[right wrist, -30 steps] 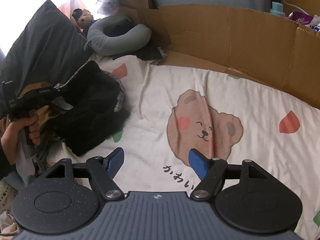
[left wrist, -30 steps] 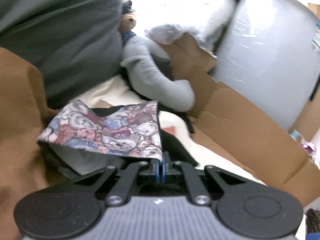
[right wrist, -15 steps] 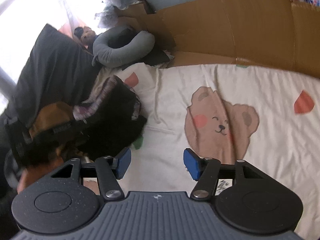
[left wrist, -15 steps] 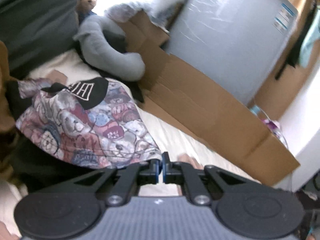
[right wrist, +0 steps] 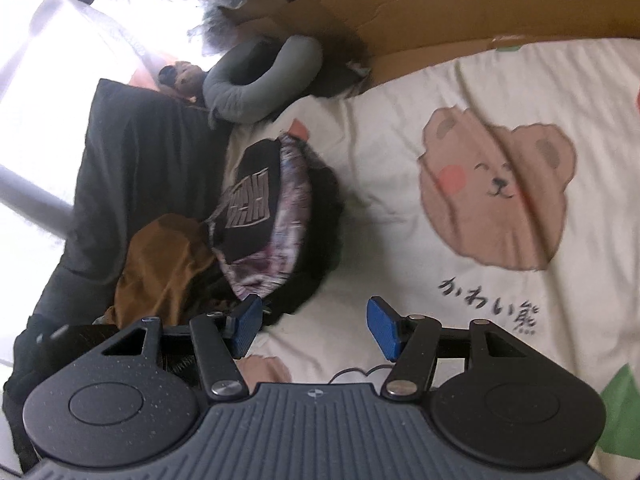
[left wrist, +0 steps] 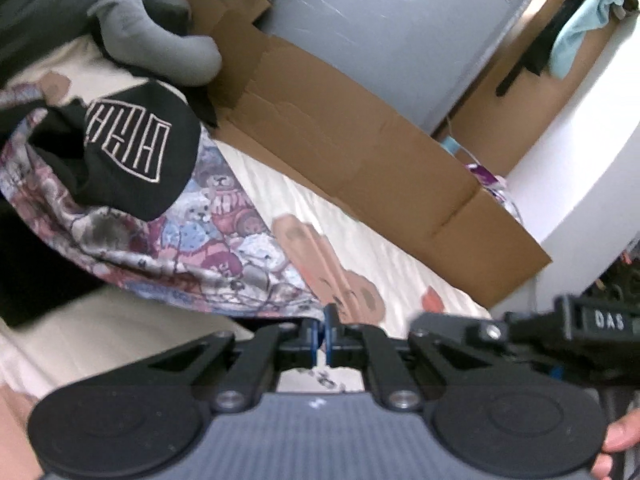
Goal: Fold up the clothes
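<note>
In the left wrist view, the left gripper has its blue pads pressed together, and the hem of the bear-print garment goes down between them, so it seems to pinch this cloth, although the blur makes the contact hard to confirm. The garment has a black part with a pale square logo and lies on the cream bedsheet. Behind it stands a flattened cardboard wall; what is behind this wall cannot be told. A grey neck pillow rests at the top left. In the right wrist view, the right gripper is wide open and holds nothing above the bedsheet. The garment lies just left of its fingers, beside a brown cloth and a dark pillow.
</note>
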{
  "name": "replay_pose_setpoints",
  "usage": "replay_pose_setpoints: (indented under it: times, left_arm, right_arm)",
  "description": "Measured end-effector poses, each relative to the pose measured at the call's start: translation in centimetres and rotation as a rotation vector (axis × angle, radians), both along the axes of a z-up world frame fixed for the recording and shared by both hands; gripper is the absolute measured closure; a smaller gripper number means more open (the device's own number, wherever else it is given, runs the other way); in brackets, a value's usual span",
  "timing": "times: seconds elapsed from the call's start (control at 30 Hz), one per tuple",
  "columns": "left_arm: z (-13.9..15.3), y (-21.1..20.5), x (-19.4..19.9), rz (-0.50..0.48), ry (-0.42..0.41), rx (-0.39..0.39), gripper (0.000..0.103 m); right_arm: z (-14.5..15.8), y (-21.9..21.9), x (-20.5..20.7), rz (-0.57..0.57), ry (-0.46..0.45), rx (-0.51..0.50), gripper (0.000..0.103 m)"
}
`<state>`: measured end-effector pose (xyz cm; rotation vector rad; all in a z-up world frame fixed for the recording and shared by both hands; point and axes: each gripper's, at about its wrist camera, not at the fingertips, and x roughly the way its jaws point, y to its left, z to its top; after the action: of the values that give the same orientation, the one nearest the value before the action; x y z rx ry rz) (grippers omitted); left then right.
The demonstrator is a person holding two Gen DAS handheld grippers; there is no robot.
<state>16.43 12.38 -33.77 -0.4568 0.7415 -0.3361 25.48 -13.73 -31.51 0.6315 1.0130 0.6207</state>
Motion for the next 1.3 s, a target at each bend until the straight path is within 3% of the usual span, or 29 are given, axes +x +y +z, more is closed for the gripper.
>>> replay_pose_setpoints:
  times: [0.23, 0.4, 0.57, 0.63, 0.77, 0.87, 0.93, 0.97, 1.17, 1.3]
  left_arm:
    - [-1.4, -2.0, -2.2, -0.058, 0.019, -0.036, 0.100]
    - [-1.9, -3.0, -2.8, -0.090, 0.037, -0.053, 0.100]
    - [-2.5, -3.3, -3.5, -0.107, 0.052, -0.057, 0.100]
    - [-2.8, -3.6, -3.8, -0.115, 0.055, -0.046, 0.100]
    - [-3.0, -4.4, -4.0, -0.147, 0.055, -0.007, 0.100]
    - [-3.0, -4.4, -4.2, -0.165, 0.058, 0.003, 0.100]
    - [-3.1, -4.5, -4.0, -0.179, 0.083, 0.004, 0.098]
    - [-3.2, -4.4, -4.0, -0.184, 0.103, -0.007, 0.098]
    - [-3.1, -2.6, -3.7, -0.143, 0.160, 0.005, 0.086]
    - [-2.9, -0.1, -3.7, -0.079, 0.175, 0.042, 0.068]
  right_arm:
    - [-1.6, 0.0, 0.3, -0.009, 0.057, 0.017, 0.042]
    - [-3.0, -0.3, 0.5, -0.015, 0.102, -0.024, 0.060]
    - [-4.3, -0.5, 0.4, -0.006, 0.138, -0.061, 0.063]
    - [-4.7, -0.5, 0.3, 0.005, 0.155, -0.057, 0.070]
    - [-5.3, -0.1, -0.1, 0.025, 0.168, -0.080, 0.074]
    - [-5.5, -0.6, -0.3, 0.007, 0.163, -0.070, 0.085]
    - [-5.3, -1.1, -0.3, -0.016, 0.146, -0.079, 0.101]
    - [-5.0, -1.5, -0.4, -0.036, 0.134, -0.099, 0.101]
    - [-4.1, -4.6, -0.3, -0.154, 0.077, -0.157, 0.102]
    - [-4.2, -6.8, -0.3, -0.206, 0.087, -0.148, 0.102]
